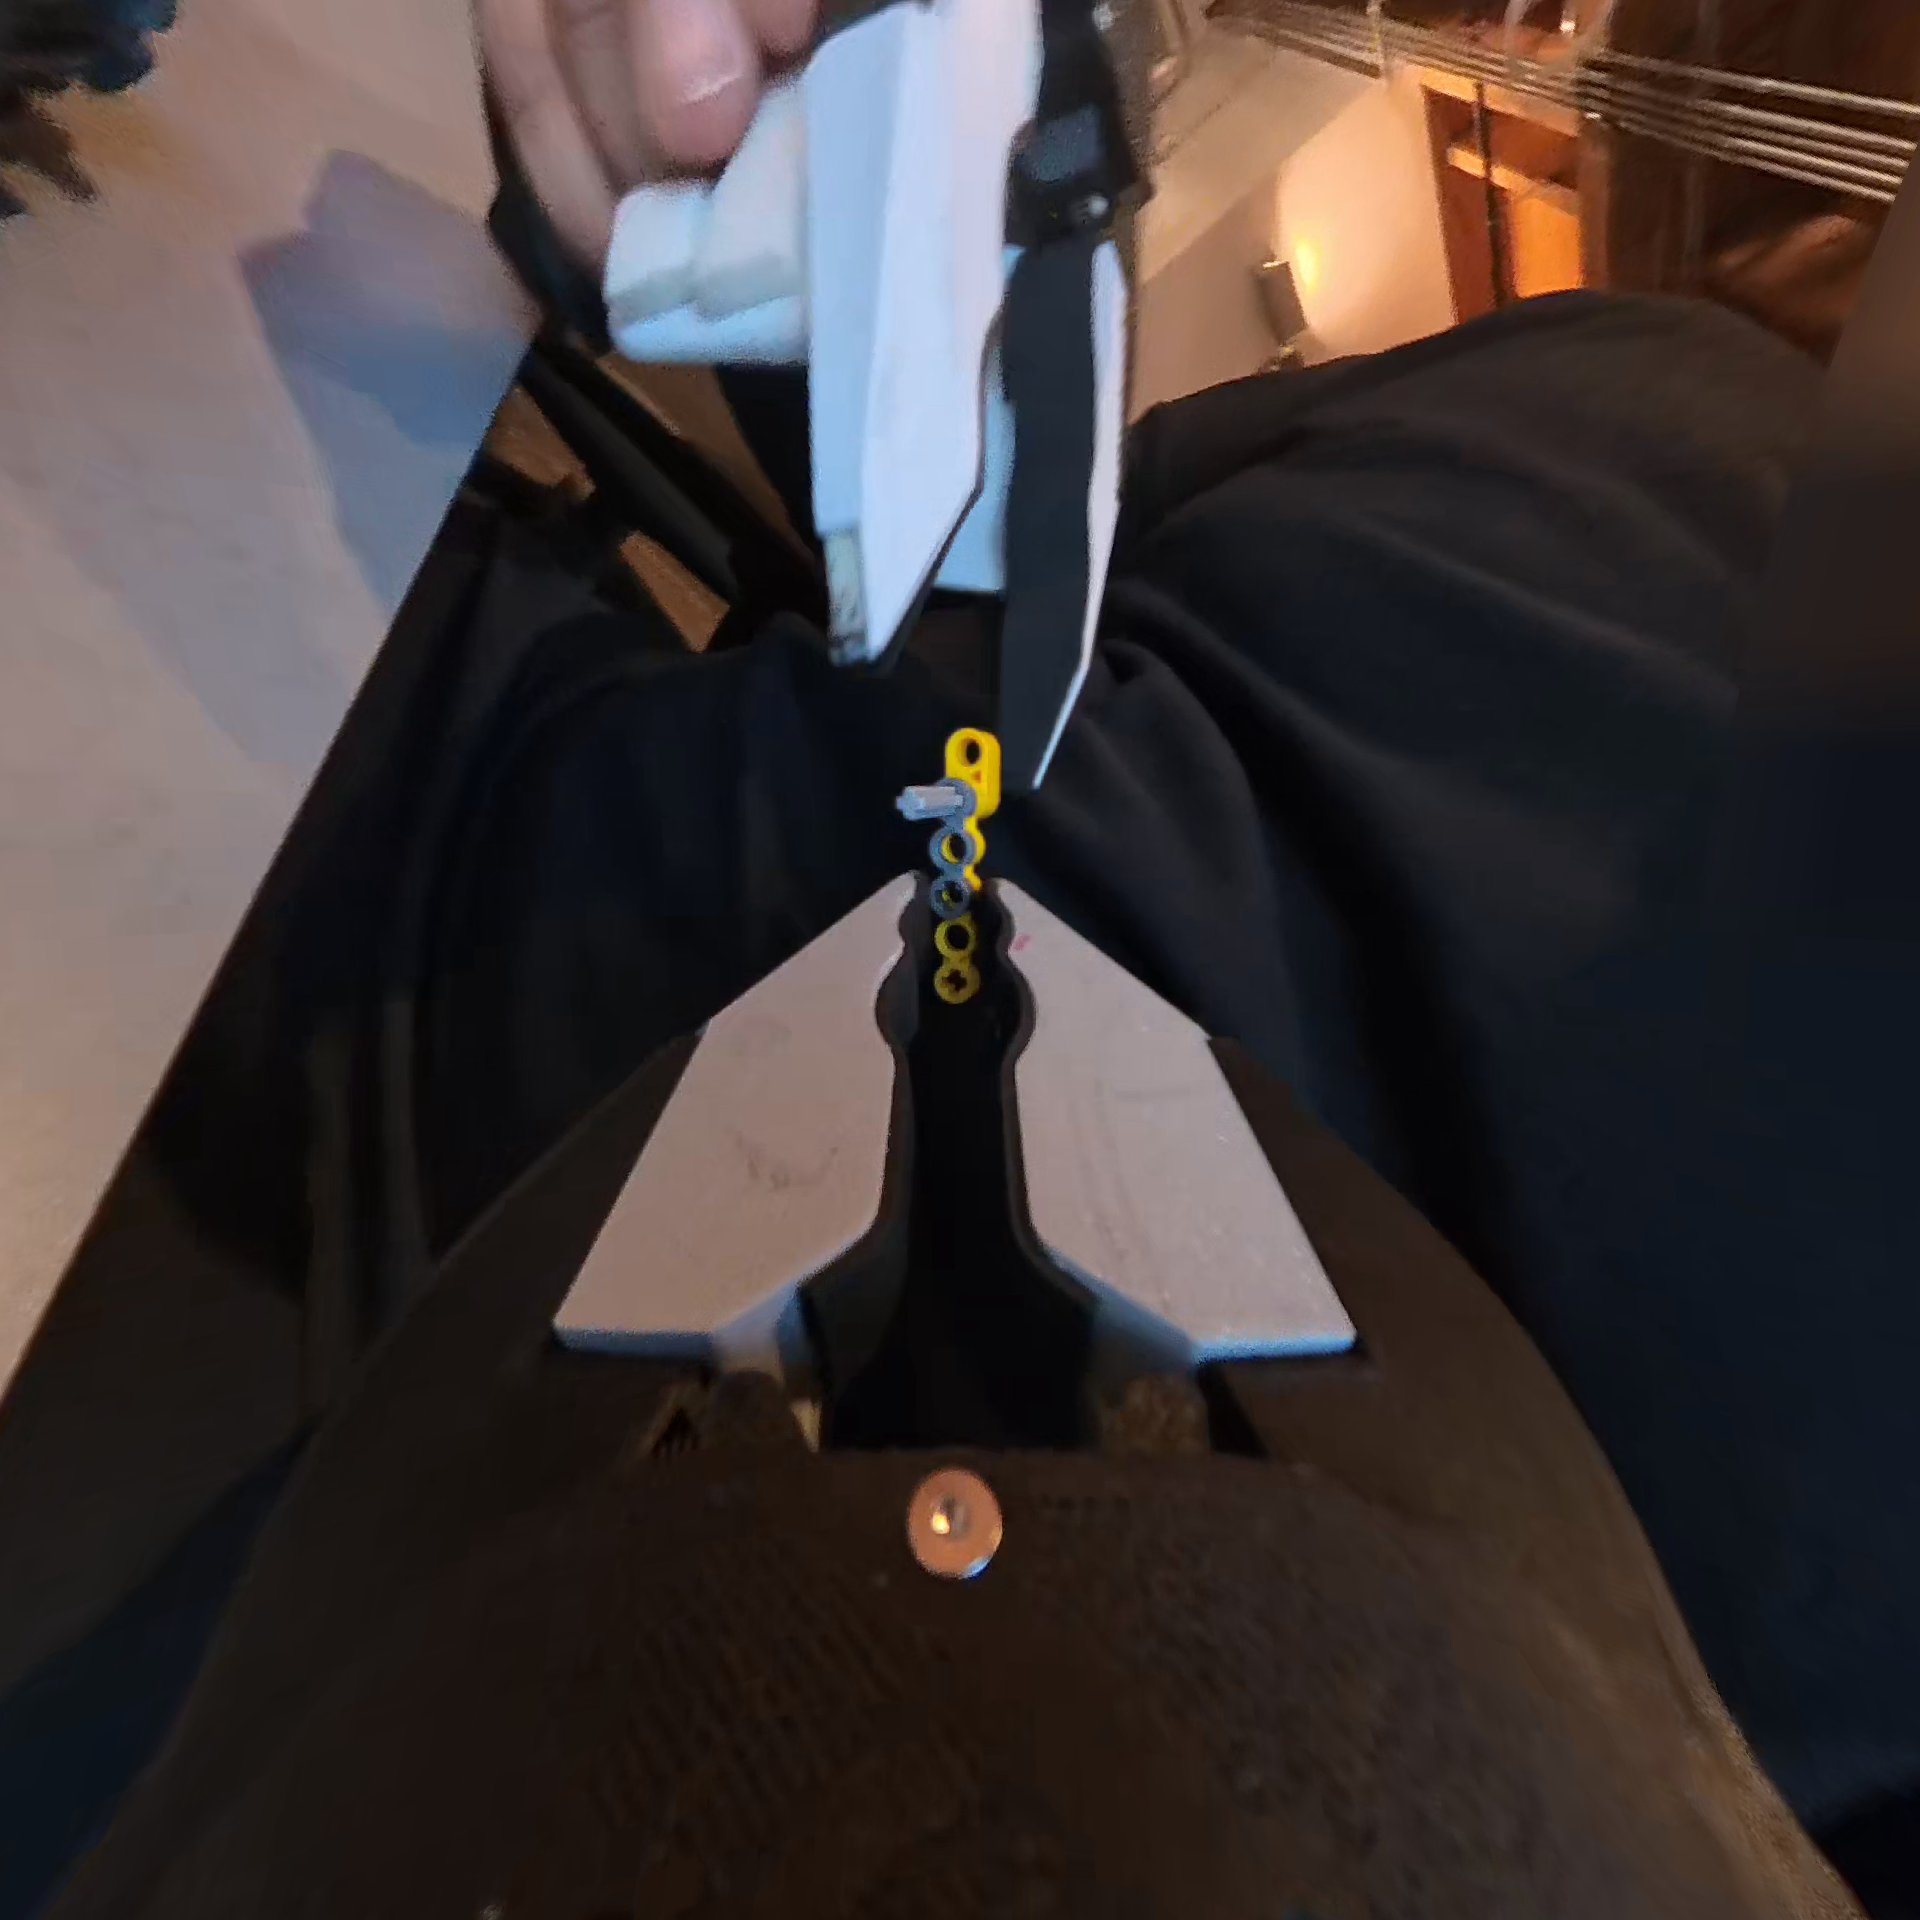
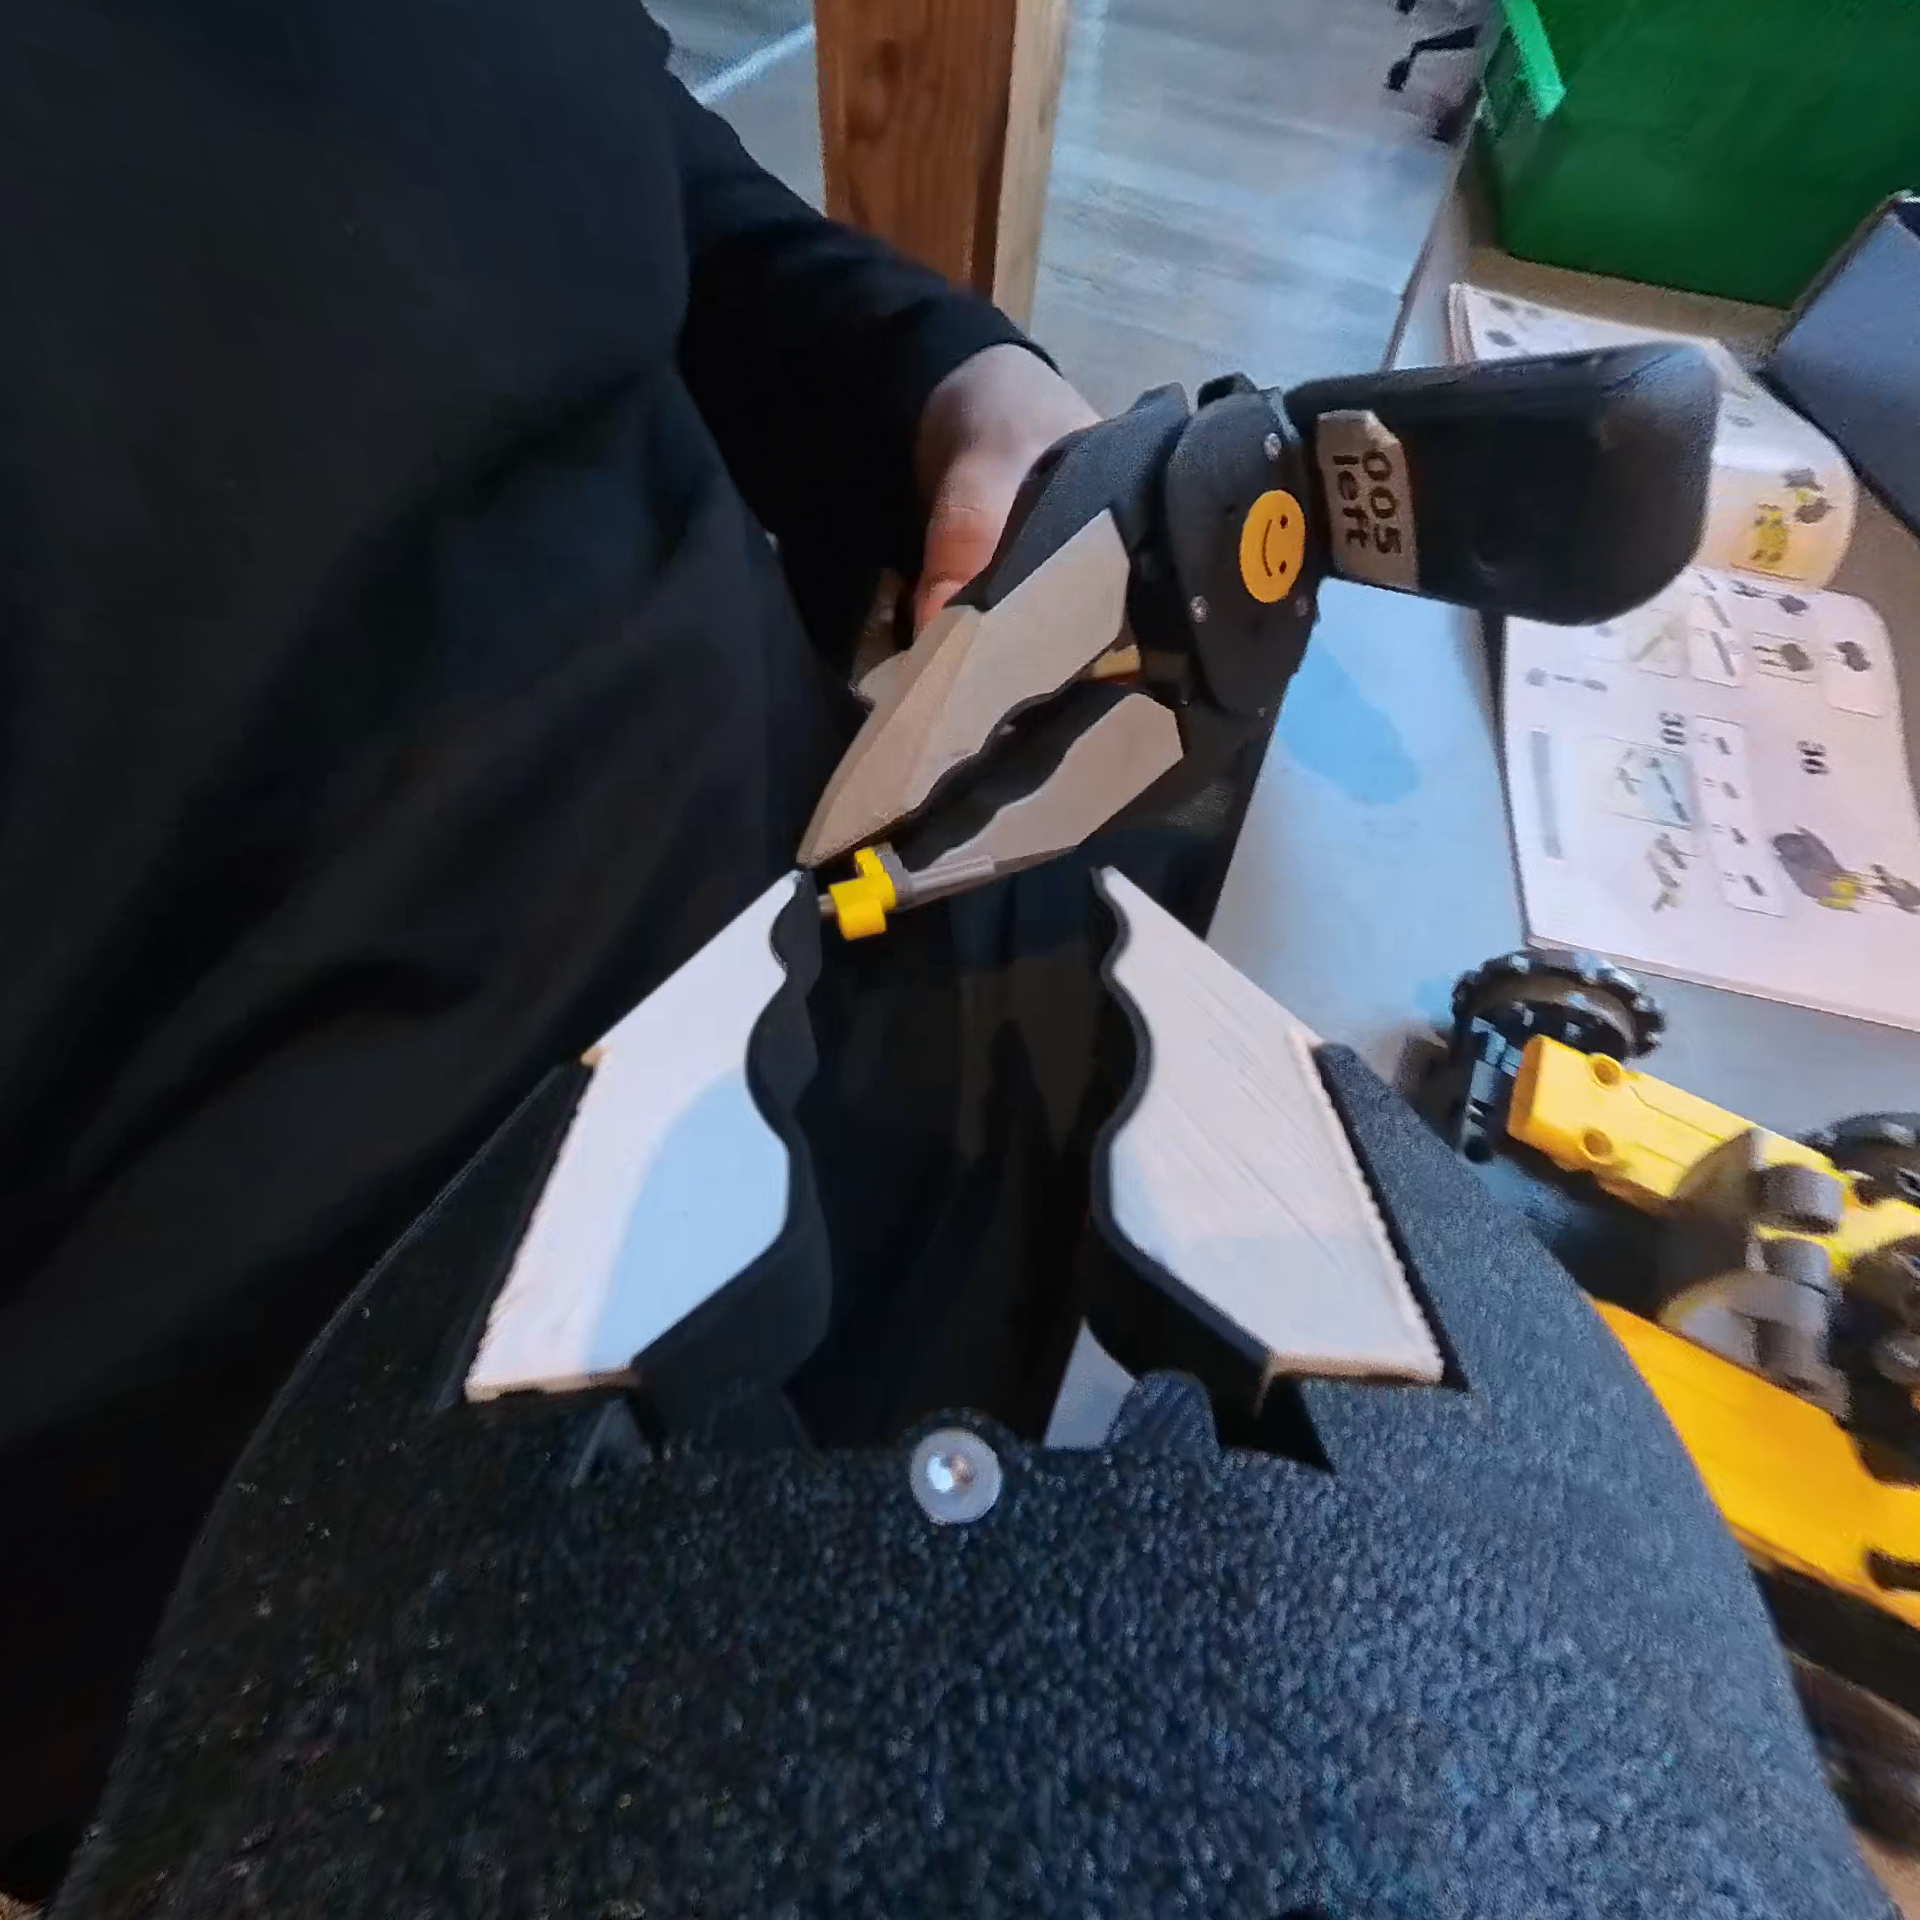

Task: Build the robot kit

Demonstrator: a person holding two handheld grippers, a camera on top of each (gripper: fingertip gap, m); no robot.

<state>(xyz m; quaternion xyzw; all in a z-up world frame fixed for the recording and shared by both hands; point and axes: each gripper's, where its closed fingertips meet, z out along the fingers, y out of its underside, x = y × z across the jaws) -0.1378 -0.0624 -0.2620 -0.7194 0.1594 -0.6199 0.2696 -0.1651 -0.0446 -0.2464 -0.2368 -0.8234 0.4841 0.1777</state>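
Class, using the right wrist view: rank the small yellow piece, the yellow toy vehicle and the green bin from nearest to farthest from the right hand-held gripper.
1. Small yellow piece, at the right hand-held gripper, by its left fingertip.
2. Yellow toy vehicle, lower right on the table.
3. Green bin, top right, far back.

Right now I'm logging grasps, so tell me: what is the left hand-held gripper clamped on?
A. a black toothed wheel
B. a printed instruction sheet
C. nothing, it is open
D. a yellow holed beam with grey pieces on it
D: the left hand-held gripper is shut on the yellow holed beam, with grey pieces pinned to its upper part.
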